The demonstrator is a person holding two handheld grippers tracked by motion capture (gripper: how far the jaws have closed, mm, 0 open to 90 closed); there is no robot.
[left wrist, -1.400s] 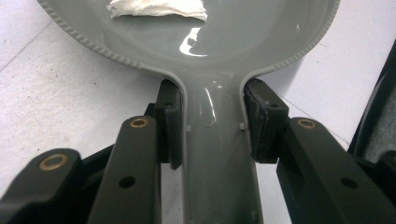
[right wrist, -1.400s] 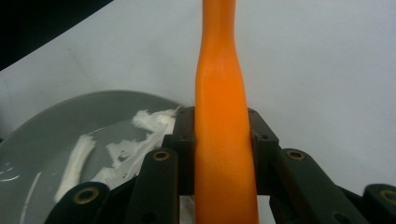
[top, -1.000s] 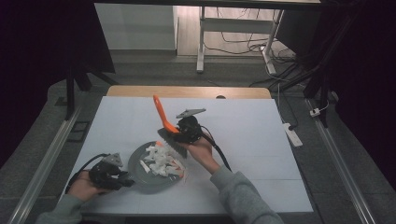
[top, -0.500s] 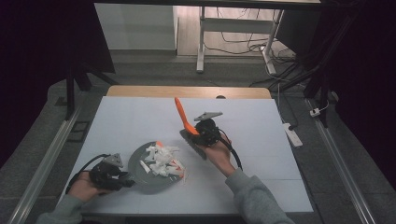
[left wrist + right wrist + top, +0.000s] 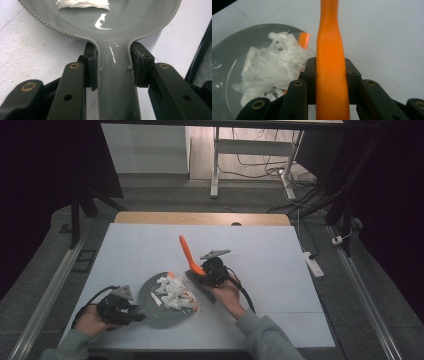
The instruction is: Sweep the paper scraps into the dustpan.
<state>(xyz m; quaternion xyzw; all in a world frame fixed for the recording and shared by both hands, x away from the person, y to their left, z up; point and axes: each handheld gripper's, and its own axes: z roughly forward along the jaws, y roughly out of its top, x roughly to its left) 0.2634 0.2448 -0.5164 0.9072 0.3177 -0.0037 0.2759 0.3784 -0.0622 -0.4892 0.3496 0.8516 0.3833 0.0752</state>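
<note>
The right gripper (image 5: 206, 270), clenched on the orange tool (image 5: 189, 254), is swinging back toward the grey pan (image 5: 150, 312); the left gripper (image 5: 131, 312) is grasping the pan's handle.

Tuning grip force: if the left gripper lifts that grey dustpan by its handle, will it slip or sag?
Slipping is plausible: the dustpan looks glossy, with glare on the handle between the pads. It looks like stiff moulded plastic, so it should hardly sag. The white scraps look light and loose, so tilting would probably spill them.

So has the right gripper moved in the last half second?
Yes. The right gripper with the orange tool swung back left toward the pan.
</note>
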